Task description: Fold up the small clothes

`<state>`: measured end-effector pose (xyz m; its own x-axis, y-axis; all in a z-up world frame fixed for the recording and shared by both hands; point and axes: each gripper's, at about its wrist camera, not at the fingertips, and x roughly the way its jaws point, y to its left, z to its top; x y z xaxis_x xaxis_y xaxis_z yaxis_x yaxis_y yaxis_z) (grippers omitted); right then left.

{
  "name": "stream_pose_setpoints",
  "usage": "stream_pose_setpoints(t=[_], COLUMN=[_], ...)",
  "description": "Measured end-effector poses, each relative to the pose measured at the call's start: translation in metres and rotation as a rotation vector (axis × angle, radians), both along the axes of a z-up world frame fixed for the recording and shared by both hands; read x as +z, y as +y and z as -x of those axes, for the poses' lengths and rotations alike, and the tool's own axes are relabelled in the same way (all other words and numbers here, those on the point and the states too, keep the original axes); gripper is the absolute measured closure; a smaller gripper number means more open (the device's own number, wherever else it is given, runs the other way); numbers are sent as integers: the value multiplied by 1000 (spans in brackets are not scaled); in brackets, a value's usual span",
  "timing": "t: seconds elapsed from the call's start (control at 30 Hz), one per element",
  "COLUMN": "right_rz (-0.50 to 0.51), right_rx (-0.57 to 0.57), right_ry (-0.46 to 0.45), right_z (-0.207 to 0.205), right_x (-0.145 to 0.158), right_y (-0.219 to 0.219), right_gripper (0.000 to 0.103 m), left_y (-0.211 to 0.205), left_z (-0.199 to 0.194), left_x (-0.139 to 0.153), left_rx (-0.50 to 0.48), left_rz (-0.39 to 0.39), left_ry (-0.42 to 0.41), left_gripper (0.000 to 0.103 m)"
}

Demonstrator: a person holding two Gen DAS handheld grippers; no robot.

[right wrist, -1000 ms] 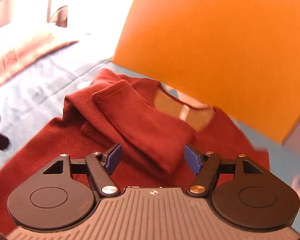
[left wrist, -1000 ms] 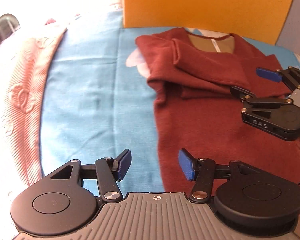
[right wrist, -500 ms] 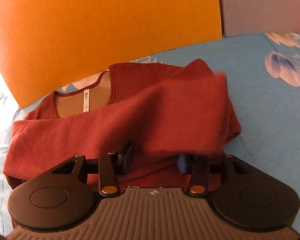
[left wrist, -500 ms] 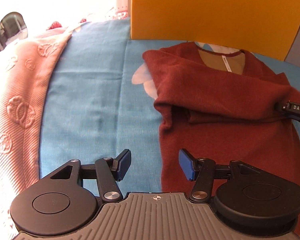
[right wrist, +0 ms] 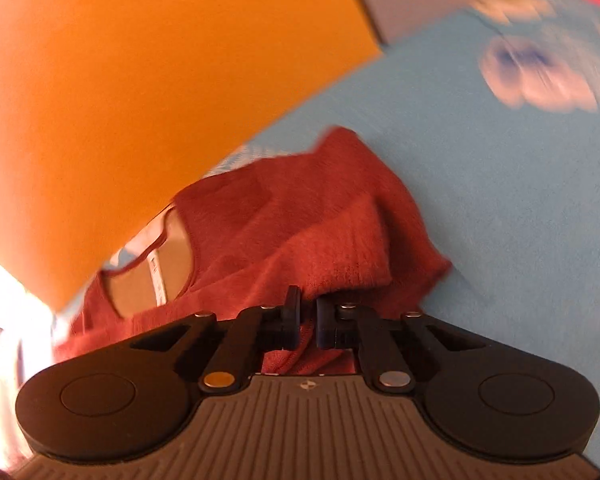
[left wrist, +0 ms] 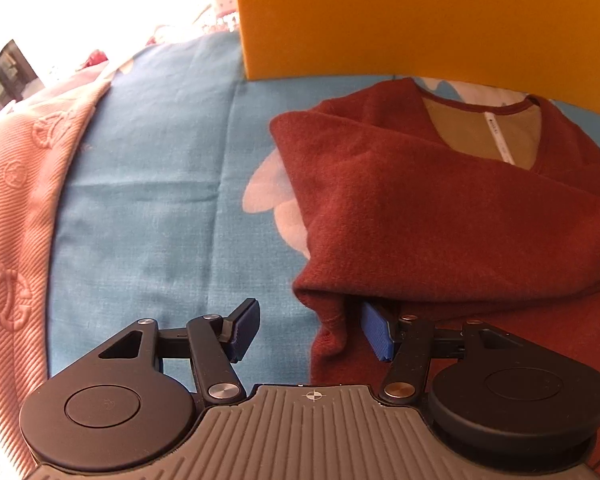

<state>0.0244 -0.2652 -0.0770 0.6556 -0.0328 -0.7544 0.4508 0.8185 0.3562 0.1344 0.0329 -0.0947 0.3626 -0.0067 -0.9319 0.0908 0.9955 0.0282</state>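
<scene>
A dark red sweater [left wrist: 440, 216] lies on the blue bedsheet [left wrist: 152, 200], with its left sleeve folded across the chest and its tan-lined neck opening [left wrist: 484, 136] at the far side. My left gripper [left wrist: 312, 332] is open at the sweater's left edge, and its right fingertip [left wrist: 374, 330] sits under the folded sleeve's lower edge. In the right wrist view my right gripper [right wrist: 307, 322] is shut on a fold of the sweater [right wrist: 300, 232] near its right side. That view is blurred.
An orange board [left wrist: 420, 16] stands behind the sweater, also in the right wrist view [right wrist: 140, 80]. A pink textured blanket [left wrist: 16, 220] lies at the left. The sheet has white flower prints [right wrist: 540, 76].
My right gripper closed on the sweater's fabric and swung to its right side, carrying the sleeve across the chest. My left gripper moved in to the sweater's left edge.
</scene>
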Motion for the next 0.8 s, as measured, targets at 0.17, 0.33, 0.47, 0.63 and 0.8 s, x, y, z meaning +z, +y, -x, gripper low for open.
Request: stream_pose_setpoints(t=[0.17,0.33,0.47,0.63,0.8], right_rz=[136,96,-22,181,357], right_rx=[280,132,-49,-77,138], right_ry=[-282,-161,99,-31,-107], right_z=[-8,-3,2,22,11], right_x=[82,44,-21,6,16], right_y=[39,-2,-44,-36,-4], right_gripper=[95,86,79,61,61], left_y=[9,10,12,7,-19], left_z=[4,16,24,17,-11], left_x=[-7,-4,12,38,45], left_rx=[32,44,22,2,-13], left_rz=[11,23,12,-5,6], left_ry=[23,34,-3,-78,-139], left_gripper=[0,0,0,0,0])
